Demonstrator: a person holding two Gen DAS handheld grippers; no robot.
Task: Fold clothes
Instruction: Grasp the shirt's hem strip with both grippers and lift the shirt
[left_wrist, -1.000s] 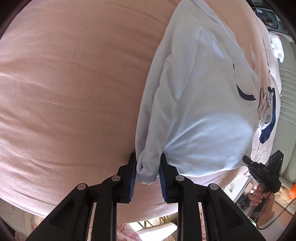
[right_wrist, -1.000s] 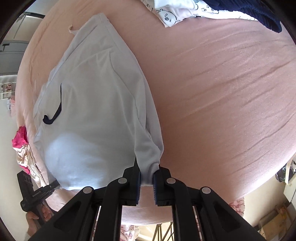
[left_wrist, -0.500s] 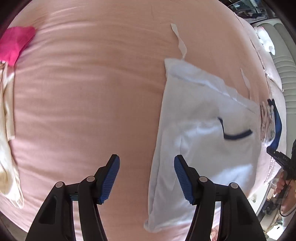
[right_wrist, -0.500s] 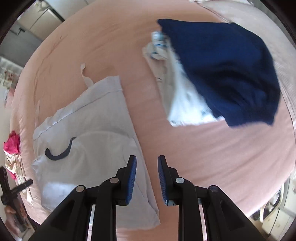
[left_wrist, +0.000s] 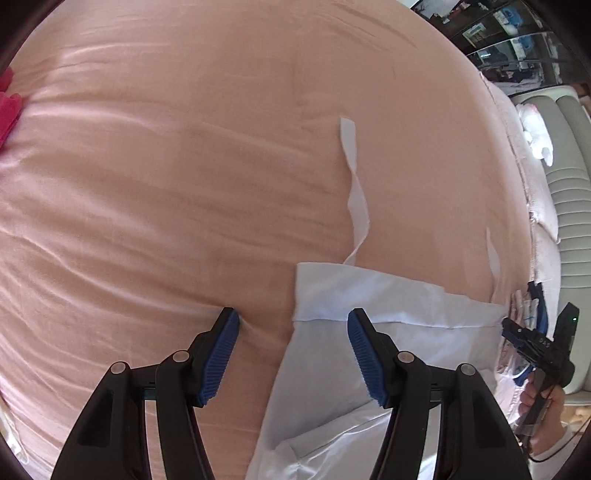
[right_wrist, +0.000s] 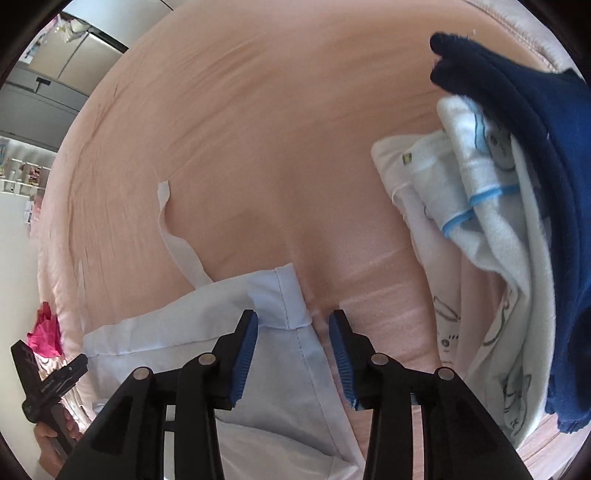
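A pale blue garment lies flat on the pink bed sheet, two thin white ties trailing from its far hem. My left gripper stands open over the garment's left top corner; one pad is over bare sheet, the other over the hem, and nothing is pinched. My right gripper straddles the garment's right top corner, its jaws opening and the pads clear of the cloth. The right gripper also shows at the edge of the left wrist view, held by a hand.
A pile of clothes lies to the right: a navy garment over white printed cloth. A pink-red item sits at the left bed edge. Grey padded furniture and cabinets stand beyond the bed.
Both grippers let go of the garment's lower corners, opened, and travelled up along its sides to its top corners. The folded garment stayed flat on the sheet.
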